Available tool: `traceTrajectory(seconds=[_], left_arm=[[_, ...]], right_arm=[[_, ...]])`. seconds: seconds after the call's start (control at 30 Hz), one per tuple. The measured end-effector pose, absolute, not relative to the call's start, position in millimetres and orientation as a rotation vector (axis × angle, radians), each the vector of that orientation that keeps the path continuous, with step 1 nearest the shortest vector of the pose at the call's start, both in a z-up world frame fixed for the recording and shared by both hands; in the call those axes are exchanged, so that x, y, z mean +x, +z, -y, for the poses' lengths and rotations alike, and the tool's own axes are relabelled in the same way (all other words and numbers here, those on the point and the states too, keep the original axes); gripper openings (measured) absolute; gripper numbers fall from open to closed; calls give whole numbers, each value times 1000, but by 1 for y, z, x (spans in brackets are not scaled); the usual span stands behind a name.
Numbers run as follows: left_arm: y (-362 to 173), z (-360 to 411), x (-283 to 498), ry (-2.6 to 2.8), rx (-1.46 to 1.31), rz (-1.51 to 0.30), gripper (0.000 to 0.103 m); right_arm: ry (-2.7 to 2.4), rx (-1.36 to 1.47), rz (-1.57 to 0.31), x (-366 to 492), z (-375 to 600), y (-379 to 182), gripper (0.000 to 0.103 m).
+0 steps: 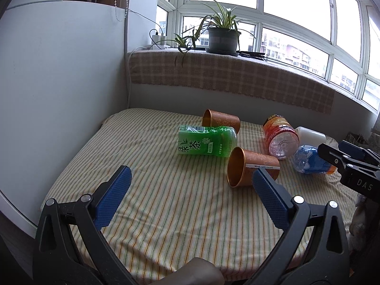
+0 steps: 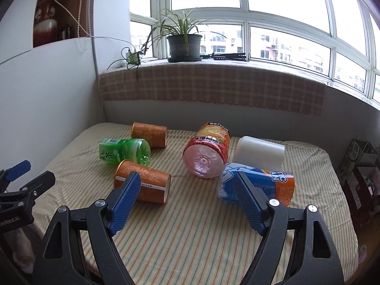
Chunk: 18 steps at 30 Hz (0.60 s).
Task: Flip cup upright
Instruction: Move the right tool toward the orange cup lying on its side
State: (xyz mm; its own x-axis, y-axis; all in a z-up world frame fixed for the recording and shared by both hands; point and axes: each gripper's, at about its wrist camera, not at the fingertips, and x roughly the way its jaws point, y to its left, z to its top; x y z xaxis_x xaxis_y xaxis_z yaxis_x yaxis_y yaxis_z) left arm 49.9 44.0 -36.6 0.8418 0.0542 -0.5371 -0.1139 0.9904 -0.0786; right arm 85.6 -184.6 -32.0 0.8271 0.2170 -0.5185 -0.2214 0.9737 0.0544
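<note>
Two brown paper cups lie on their sides on the striped table cloth. The near cup (image 1: pixel 251 168) (image 2: pixel 144 180) has its mouth toward the left gripper. The far cup (image 1: pixel 222 120) (image 2: pixel 149 134) lies behind a green bottle. My left gripper (image 1: pixel 192 182) is open and empty, its right finger just in front of the near cup. My right gripper (image 2: pixel 186 190) is open and empty, between the near cup and a blue bottle; it shows at the right edge of the left wrist view (image 1: pixel 351 163).
A green tea bottle (image 1: pixel 206 142) (image 2: pixel 124 152), a red-orange bottle (image 1: pixel 280 137) (image 2: pixel 209 152), a blue-orange bottle (image 1: pixel 308 160) (image 2: pixel 261 185) and a white cup (image 1: pixel 311 137) (image 2: pixel 260 153) lie on the table. A wall stands left; a cloth-covered sill with a potted plant (image 1: pixel 222 38) is behind.
</note>
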Motion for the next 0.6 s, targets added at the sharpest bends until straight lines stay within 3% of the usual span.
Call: traceTrajectory(seconds=[0.6], left_arm=[[-67,-101,45,183,-120,-641,103]], right_arm=[[580,-496,-847,260,97,-41,80]])
